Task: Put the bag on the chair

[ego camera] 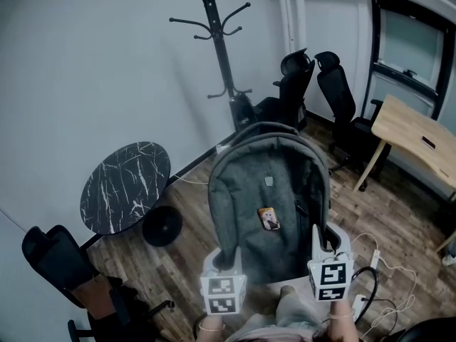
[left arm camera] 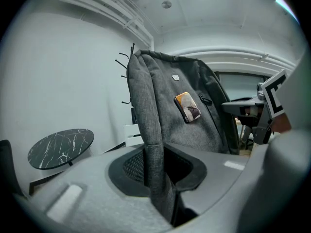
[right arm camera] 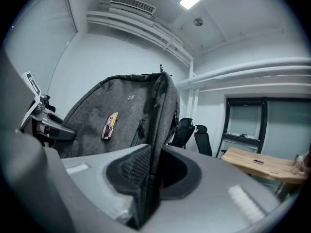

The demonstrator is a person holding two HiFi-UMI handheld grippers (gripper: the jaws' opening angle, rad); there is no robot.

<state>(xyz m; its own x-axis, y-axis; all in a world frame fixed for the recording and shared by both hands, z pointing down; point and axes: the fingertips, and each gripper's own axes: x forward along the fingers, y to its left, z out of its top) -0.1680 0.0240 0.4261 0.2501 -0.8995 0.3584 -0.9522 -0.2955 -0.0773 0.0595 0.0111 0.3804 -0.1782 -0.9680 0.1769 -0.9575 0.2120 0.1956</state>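
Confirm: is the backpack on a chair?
No: left gripper and right gripper hold the grey backpack up, short of the office chairs.

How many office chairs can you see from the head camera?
3: far chair and its neighbour beyond the bag, beside the desk; near chair lower left by the round table. The bag may hide more.

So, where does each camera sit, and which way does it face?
Head view: on the person's head, steeply down at the grey bag; left gripper and right gripper show.
Left gripper view: on the left gripper, along its fingers, shut on the bag's edge.
Right gripper view: on the right gripper, fingers shut on the bag's other edge.
Shared: all three see the bag's orange badge.
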